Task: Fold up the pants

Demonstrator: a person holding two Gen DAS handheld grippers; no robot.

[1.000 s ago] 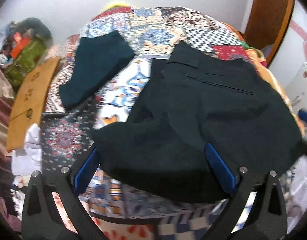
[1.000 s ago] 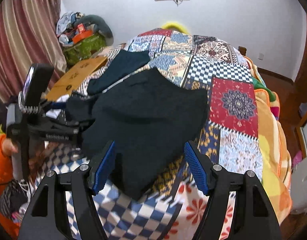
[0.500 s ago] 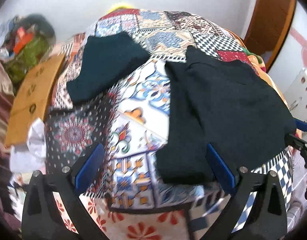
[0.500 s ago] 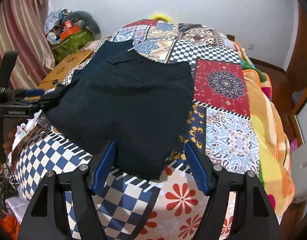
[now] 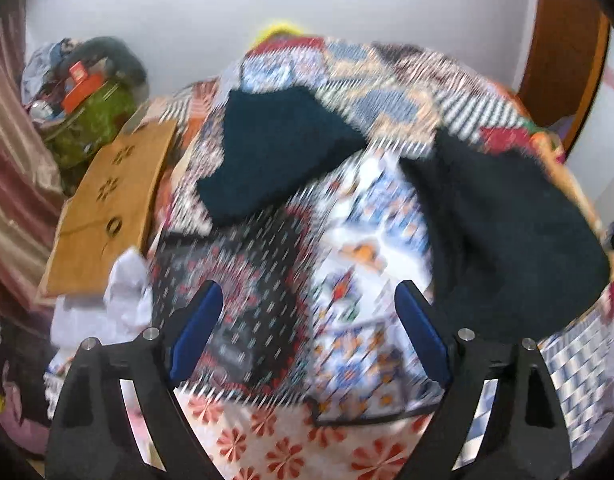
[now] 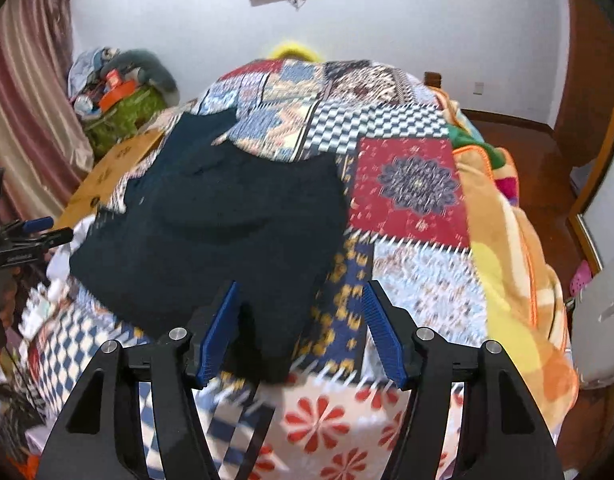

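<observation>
The black pants [image 6: 227, 232] lie folded and flat on the patchwork bedspread [image 6: 411, 184]. Their near corner reaches in between the blue pads of my right gripper [image 6: 301, 332]. Its jaws are closing, but the pads stand clear of the cloth. In the blurred left wrist view the pants [image 5: 507, 232] lie off to the right of my left gripper [image 5: 309, 320]. Those jaws are closing too, over bare bedspread [image 5: 347, 240]. A second dark folded garment [image 5: 275, 160] rests farther back on the bed. The left gripper [image 6: 39, 232] shows at the left edge of the right wrist view.
A brown cardboard box [image 5: 107, 208] and a green bag piled with clutter [image 5: 91, 120] stand left of the bed by a striped curtain [image 6: 23, 120]. An orange blanket [image 6: 507, 240] drapes over the bed's right side. Wooden floor [image 6: 519, 132] and a door frame lie beyond.
The left gripper has swung left off the pants, which a second ago lay bunched between its jaws and now lie flat to its right. The right gripper came closer to the pants' near corner.
</observation>
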